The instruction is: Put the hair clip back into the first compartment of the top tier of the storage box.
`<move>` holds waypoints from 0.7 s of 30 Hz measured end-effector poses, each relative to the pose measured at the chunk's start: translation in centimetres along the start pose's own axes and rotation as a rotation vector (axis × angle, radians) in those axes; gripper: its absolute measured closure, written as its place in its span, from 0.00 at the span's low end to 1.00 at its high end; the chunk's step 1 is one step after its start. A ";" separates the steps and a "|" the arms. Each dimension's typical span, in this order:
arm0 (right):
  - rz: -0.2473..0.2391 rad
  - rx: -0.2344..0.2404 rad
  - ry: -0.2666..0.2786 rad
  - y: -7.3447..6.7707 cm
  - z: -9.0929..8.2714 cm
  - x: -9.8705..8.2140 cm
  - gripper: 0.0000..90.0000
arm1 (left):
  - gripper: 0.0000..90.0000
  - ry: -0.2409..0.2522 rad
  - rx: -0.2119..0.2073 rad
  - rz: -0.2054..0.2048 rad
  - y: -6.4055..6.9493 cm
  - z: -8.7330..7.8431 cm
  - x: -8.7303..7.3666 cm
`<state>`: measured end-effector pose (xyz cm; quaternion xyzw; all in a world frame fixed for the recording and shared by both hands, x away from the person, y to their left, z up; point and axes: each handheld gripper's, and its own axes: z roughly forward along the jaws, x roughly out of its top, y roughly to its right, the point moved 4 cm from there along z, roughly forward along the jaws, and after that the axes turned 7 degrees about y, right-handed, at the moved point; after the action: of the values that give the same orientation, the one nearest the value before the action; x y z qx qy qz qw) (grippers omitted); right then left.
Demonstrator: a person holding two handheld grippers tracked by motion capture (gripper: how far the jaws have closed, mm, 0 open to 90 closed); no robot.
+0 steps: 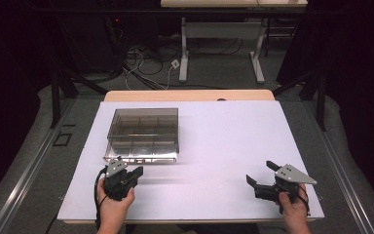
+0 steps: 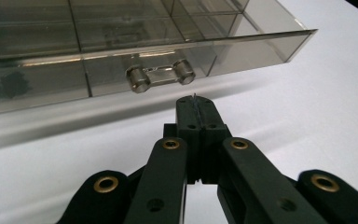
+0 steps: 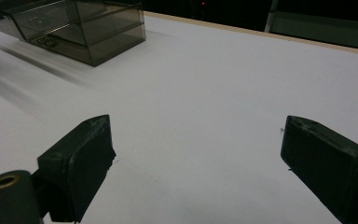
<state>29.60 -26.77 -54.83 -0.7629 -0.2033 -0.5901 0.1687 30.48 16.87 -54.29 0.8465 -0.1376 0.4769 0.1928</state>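
A smoky, see-through compartment box [image 1: 143, 134] sits on the white table [image 1: 224, 146], in its left half and nearer the far edge than the near one, with its lid down and its front wall facing the person. On that front wall the left gripper view shows a small clear latch [image 2: 161, 74] with two round studs; the dividers behind it can be made out through the tinted plastic, but whether the compartments hold anything is hard to tell, and a dark patch at the left of the wall may be only a reflection. The left gripper [image 1: 135, 172] rests near the table's near-left corner, just in front of the box; its jaws are clenched together with nothing between them, their tips close to the latch but apart from it. The right gripper [image 1: 259, 172] lies near the near-right corner, well apart from the box, its jaws spread wide and released over bare table.
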 end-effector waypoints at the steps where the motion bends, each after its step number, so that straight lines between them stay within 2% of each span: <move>1: -0.001 -0.004 0.002 0.0 0.0 0.0 0.10 | 1.00 -0.004 0.011 0.000 -0.1 0.0 0.0; 12: -0.005 0.011 0.000 0.0 0.1 0.0 0.10 | 1.00 -0.001 0.040 -0.007 -0.7 0.3 0.0; 15: -0.006 0.011 0.000 0.0 0.1 0.0 0.10 | 1.00 -0.004 0.052 -0.024 -1.1 0.8 -0.1; 21: -0.005 0.012 -0.003 0.0 0.1 0.0 0.10 | 1.00 0.003 0.067 -0.030 -1.1 1.2 0.1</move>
<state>29.71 -26.73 -54.89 -0.7624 -0.2090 -0.5880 0.1715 31.92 17.33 -55.03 0.8535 -0.1088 0.4797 0.1718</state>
